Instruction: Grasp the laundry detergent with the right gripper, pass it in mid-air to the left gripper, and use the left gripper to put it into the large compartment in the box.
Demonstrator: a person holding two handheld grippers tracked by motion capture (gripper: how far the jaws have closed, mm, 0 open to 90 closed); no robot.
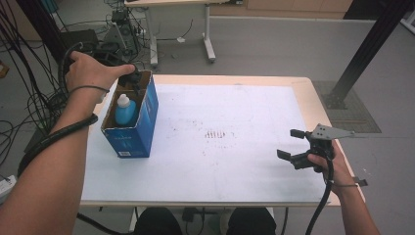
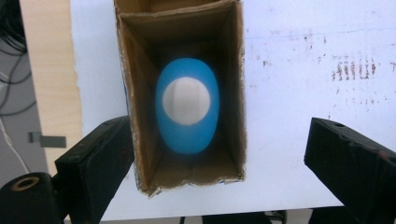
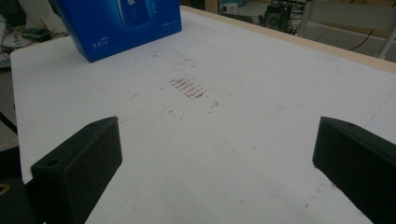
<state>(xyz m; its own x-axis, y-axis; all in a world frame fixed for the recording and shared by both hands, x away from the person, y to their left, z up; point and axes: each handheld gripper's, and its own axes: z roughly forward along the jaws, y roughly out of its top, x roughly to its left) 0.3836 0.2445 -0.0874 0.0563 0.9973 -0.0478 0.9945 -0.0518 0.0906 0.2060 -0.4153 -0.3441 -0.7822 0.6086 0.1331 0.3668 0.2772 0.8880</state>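
Observation:
An open-topped blue cardboard box [image 1: 133, 139] stands upright at the table's left. Inside it a blue bottle [image 1: 122, 111] with a white cap stands upright. My left gripper [image 1: 133, 78] hangs over the box's far end, mostly hidden by the hand. In the left gripper view I look straight down into the box [image 2: 140, 93] at the bottle [image 2: 187, 109]; my left gripper [image 2: 219, 177] is open, its jaws wide apart above the box and touching nothing. My right gripper [image 1: 291, 145] rests open near the table's right front, with only bare sheet under my right gripper [image 3: 215, 172].
A white sheet [image 1: 220, 166] covers the wooden table, with reddish smudges [image 1: 214, 133] at its middle. Cables and equipment crowd the floor at the left [image 1: 29, 103]. Another table's legs [image 1: 208, 44] stand behind, and a black post [image 1: 362, 54] rises at the back right.

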